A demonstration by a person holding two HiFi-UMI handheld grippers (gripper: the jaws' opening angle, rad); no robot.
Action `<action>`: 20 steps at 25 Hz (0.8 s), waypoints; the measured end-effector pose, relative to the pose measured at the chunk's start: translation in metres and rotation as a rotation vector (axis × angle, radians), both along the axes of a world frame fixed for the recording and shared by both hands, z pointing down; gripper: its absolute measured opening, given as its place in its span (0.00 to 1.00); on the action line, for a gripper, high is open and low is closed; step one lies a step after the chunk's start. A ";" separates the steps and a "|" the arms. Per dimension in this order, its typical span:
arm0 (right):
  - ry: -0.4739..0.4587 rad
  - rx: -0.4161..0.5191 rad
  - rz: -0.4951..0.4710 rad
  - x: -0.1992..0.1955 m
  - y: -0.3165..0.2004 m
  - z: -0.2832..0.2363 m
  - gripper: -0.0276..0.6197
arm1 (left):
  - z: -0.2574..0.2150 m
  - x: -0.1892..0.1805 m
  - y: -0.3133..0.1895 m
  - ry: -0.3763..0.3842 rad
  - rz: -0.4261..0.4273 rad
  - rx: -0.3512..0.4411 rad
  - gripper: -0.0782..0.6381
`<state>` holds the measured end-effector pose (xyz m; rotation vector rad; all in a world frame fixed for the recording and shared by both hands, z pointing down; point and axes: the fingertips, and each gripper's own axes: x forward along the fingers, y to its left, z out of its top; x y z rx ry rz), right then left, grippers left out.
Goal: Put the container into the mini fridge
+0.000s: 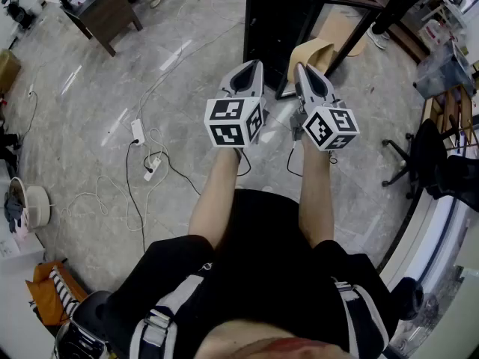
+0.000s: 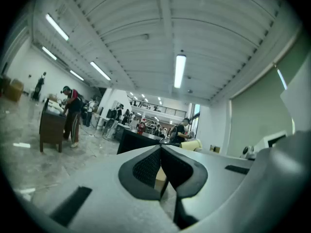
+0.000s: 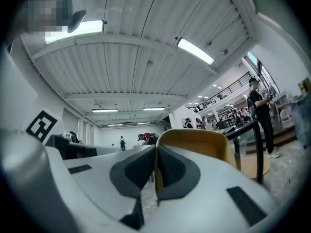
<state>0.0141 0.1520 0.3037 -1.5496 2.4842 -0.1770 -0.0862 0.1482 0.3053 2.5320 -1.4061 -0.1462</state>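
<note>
The person stands on a grey marble floor [image 1: 90, 103] and holds both grippers out side by side at the middle of the head view, marker cubes towards the camera.

The right gripper [image 1: 305, 70] has its jaws clenched on the wall of a tan open container [image 1: 310, 54]. In the right gripper view a thin strip of that wall sits pinched between the dark pads [image 3: 170, 171], and the container's curved rim [image 3: 194, 139] rises just behind the jaw tips. The container is held in the air at the upper centre of the head view, just in front of the black mini fridge [image 1: 273, 17], which stands on the floor next to a black-legged table [image 1: 352, 21].

The left gripper [image 1: 250, 69], just beside the right one, has its jaws pressed together at the tips with nothing between them.

A white power strip [image 1: 138, 131] with trailing cables lies on the floor at centre left, and a brown cabinet [image 1: 105, 10] stands at the upper left.
</note>
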 end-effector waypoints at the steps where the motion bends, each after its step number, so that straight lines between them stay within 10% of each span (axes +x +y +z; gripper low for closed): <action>1: -0.008 0.010 -0.004 -0.001 -0.003 -0.001 0.07 | -0.008 0.000 -0.002 0.005 0.004 0.024 0.12; 20: 0.012 0.029 0.009 -0.012 -0.072 0.010 0.07 | 0.012 -0.030 -0.077 0.004 -0.046 -0.007 0.12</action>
